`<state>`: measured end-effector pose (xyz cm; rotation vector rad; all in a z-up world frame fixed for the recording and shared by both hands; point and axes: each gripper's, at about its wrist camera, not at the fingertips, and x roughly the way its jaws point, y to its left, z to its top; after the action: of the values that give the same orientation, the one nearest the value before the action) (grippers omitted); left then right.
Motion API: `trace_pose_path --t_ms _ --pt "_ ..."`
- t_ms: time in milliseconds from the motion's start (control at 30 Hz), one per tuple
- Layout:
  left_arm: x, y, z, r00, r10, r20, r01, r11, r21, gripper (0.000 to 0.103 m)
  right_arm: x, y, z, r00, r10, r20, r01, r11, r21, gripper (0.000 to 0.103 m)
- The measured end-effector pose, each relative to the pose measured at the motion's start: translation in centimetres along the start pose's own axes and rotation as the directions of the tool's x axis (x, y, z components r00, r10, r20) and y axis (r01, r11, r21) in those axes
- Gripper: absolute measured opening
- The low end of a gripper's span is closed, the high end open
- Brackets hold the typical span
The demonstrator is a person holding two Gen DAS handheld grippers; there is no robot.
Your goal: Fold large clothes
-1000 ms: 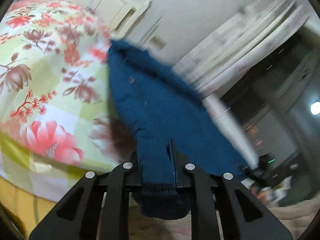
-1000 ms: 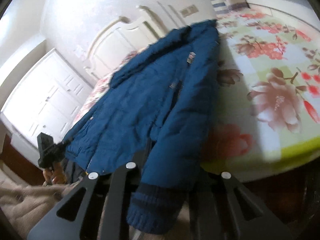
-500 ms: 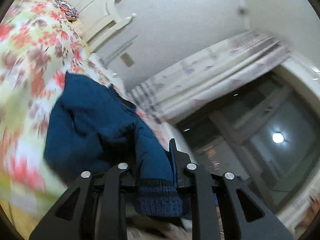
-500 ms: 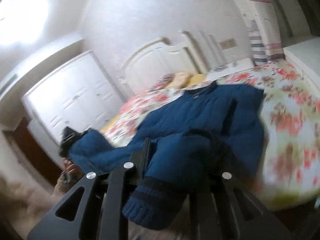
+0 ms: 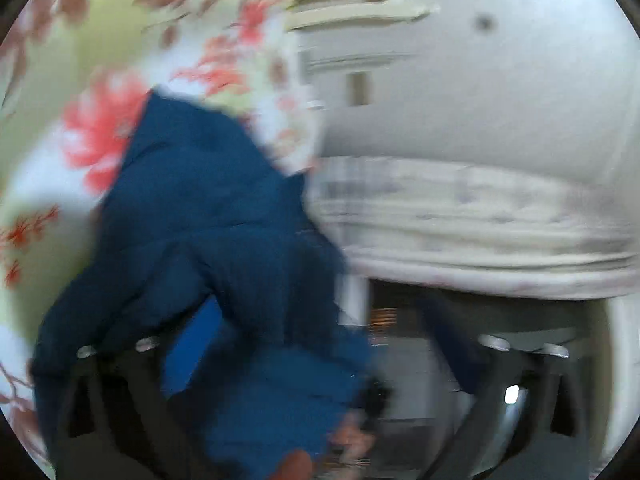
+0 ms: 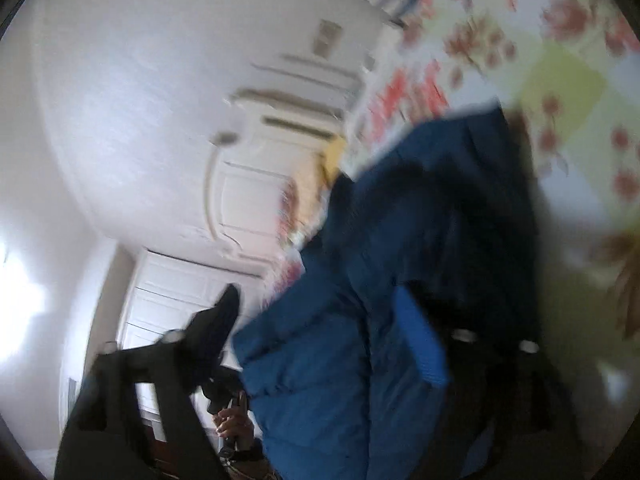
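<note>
A dark blue padded jacket (image 5: 208,216) hangs crumpled over the edge of the floral bed (image 5: 88,40); both views are blurred. The jaws of my left gripper (image 5: 304,344) are opening and stand wide apart. A jacket sleeve lies loosely between them against the left finger, and the right finger is clear of the cloth. In the right wrist view the jacket (image 6: 420,208) fills the middle. My right gripper (image 6: 332,324) is opening too. Its left finger (image 6: 216,324) is bare and cloth drapes over the right one. A hand (image 6: 232,420) with the other gripper shows low down.
The bed's floral sheet (image 6: 560,80) spreads beyond the jacket. A cream headboard (image 6: 248,184) and white wardrobe doors (image 6: 172,300) stand by the wall. A pale curtain (image 5: 480,216) hangs over a dark window (image 5: 400,320).
Both grippers were shut on the jacket's ribbed cuffs and now stand wide, the cuffs let go. Both views have rolled and swept sideways. The jacket has bunched up against the bed.
</note>
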<state>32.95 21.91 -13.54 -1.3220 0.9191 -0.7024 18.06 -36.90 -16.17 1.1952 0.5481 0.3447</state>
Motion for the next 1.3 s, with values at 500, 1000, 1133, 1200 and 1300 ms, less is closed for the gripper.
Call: trace_pose_path --t_ms 500,1000,1133,1200,1300 --pt "1.0 -5.2 -1.5 0.843 0.499 0.201 -0.500 0.586 0.638 0.099 1.8 2.9 0.7 0.879 -0.477 0.026 0.416 0.737 -0.533 0.087" --pt "10.3 -4.1 -2.5 0.728 0.651 0.217 -0.504 0.292 0.813 0.099 4.6 3.6 0.1 0.864 -0.504 -0.012 0.373 0.656 -0.657 0.080" --pt "11.0 -3.2 -2.4 0.737 0.651 0.180 -0.477 0.312 0.822 0.095 4.7 3.7 0.0 0.871 -0.491 -0.010 0.356 0.645 -0.676 0.077" --pt "11.0 -3.0 -2.4 0.751 0.638 0.170 -0.461 0.323 0.827 0.078 4.7 3.8 -0.2 0.875 -0.484 0.004 0.350 0.628 -0.696 0.064" --pt "9.8 -3.3 -2.7 0.780 0.588 0.213 -0.471 0.328 0.819 0.031 3.9 4.3 -0.9 0.893 -0.448 0.049 0.336 0.590 -0.734 0.018"
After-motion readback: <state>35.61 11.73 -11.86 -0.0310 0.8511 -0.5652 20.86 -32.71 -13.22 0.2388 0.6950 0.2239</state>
